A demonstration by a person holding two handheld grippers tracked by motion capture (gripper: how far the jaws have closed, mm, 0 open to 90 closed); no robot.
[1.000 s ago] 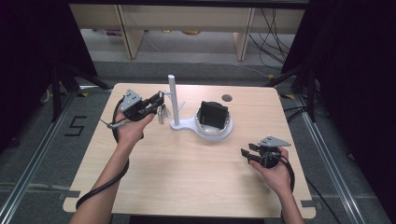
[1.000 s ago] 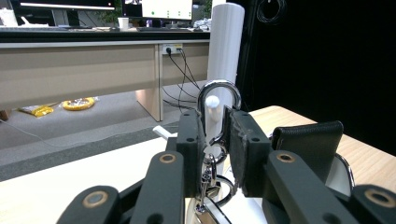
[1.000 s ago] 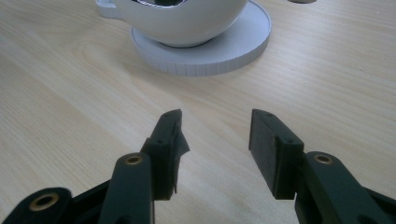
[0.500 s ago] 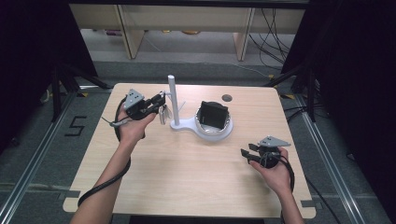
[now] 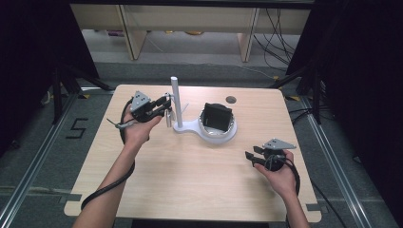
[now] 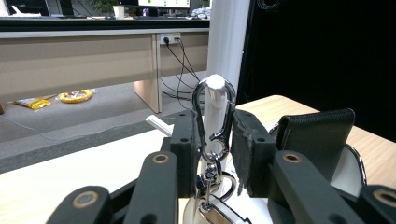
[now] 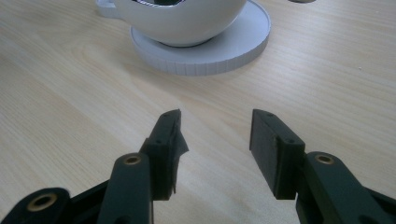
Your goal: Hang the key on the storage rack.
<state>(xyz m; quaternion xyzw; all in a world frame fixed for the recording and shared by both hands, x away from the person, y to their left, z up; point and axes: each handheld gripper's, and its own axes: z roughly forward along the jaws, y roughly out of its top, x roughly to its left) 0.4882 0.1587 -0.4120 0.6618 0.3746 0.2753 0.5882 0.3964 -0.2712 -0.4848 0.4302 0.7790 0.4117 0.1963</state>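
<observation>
Evenly lit from overhead, counter point(image 5: 190, 171) bright and pale, surroundings dropping into deep black on both sides. Soft, short shadows only. Slight glare on the metal clip point(image 6: 214, 123) up close. Near jaws blurred in both gripper views; far background soft, high view a little grainy.

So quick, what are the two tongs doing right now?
Left tongs: have just been opening around a silver clasp hung on a white peg; grip unclear.
Right tongs: open, holding nothing.
</observation>
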